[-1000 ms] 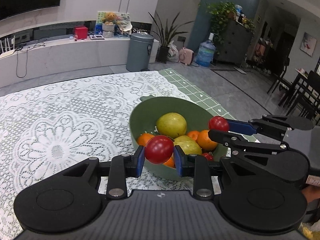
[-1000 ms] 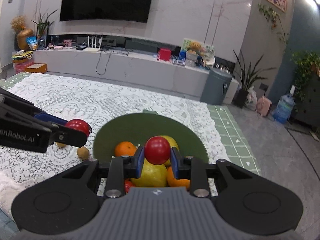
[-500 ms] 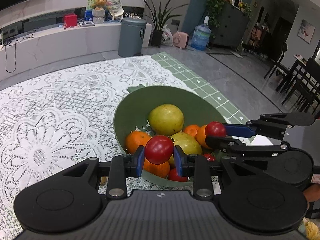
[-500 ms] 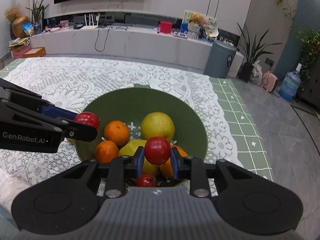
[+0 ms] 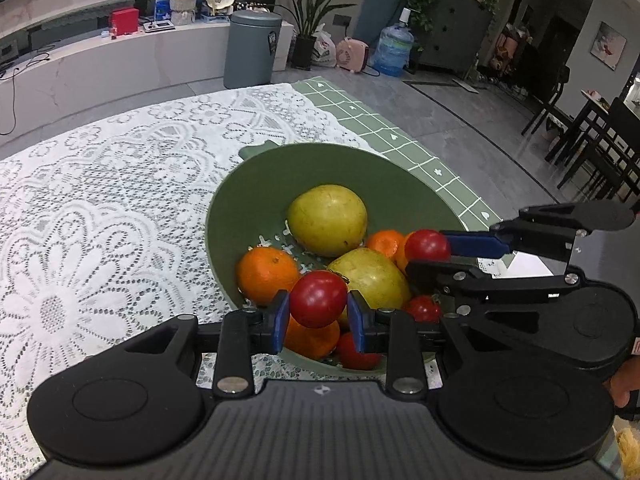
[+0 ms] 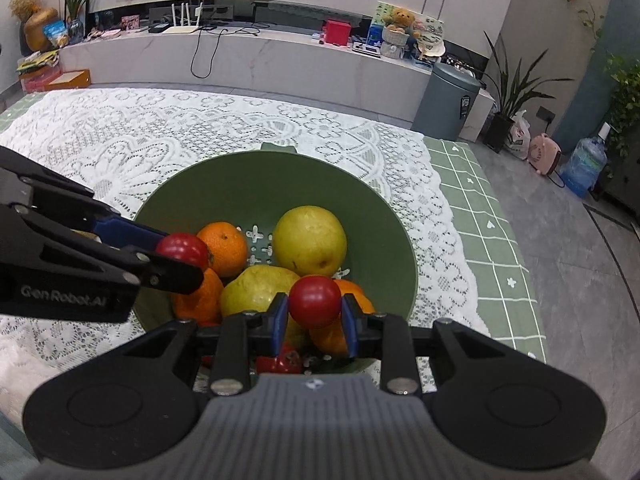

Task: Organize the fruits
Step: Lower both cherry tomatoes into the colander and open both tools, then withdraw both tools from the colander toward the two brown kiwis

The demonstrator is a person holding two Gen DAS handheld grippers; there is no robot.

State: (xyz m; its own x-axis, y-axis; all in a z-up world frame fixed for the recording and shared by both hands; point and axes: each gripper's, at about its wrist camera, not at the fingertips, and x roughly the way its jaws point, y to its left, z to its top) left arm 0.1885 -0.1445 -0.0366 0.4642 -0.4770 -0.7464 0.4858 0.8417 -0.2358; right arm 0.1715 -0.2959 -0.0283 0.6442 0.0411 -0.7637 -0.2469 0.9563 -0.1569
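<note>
Lowering: both grippers have sunk toward the green bowl (image 5: 256, 168) over the last second; the fruit pile now sits closer under them in both wrist views.
Left gripper (image 5: 318, 314): jaws nearly closed, pads pinching a red tomato (image 5: 318, 299), held above the near rim of the bowl.
Right gripper (image 6: 314, 316): jaws nearly closed on its own tomato (image 6: 315, 301), over the pile toward the near side.
Grip change: none; neither jaw has widened.
Bowl contents: two pears (image 5: 327, 220), several oranges (image 5: 267, 276), and red tomatoes low at the near side.
Meaning: both tomatoes look set for release into the bowl; they may roll off the pears once let go.
</note>
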